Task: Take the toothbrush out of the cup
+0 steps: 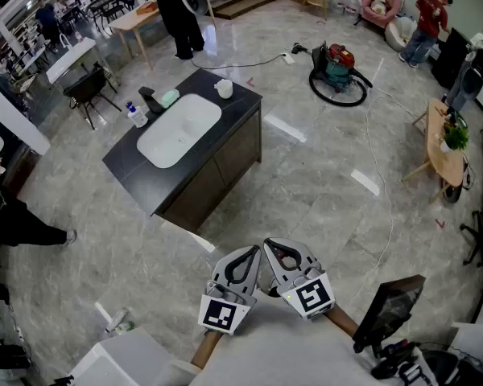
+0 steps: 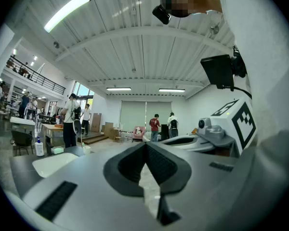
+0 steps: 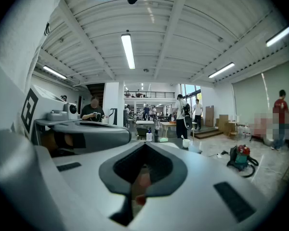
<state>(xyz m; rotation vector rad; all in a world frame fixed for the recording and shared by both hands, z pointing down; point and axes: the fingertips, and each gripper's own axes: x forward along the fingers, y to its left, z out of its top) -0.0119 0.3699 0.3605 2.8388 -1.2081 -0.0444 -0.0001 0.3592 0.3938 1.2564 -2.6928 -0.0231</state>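
The left tool (image 1: 240,264) has its jaws together with nothing between them, and its own view shows the dark pads (image 2: 135,165) meeting at the tip. The right tool (image 1: 288,257) is likewise closed and empty. The two sit side by side, almost touching, low in the head view, each with its marker cube (image 1: 223,313) toward the person. Both point roughly level over the grey tiled floor (image 1: 322,183), toward a dark-topped desk (image 1: 133,167) that stands well apart from them. A white oval basin (image 1: 179,129) is set into the desk's top. The white cup (image 1: 224,88) stands near the desk's far edge, beyond the basin. In the right gripper view the toothbrush (image 3: 183,137) shows as a thin handle rising from the cup (image 3: 186,142); it is too small to make out in the head view. Along the desk's left edge a black faucet (image 1: 150,100) stands with a pale green object (image 1: 170,97) just beside it and a clear bottle (image 1: 136,115) with a blue cap nearer the left corner. On the floor beyond the desk to the right sits a red and teal vacuum cleaner (image 1: 336,67).
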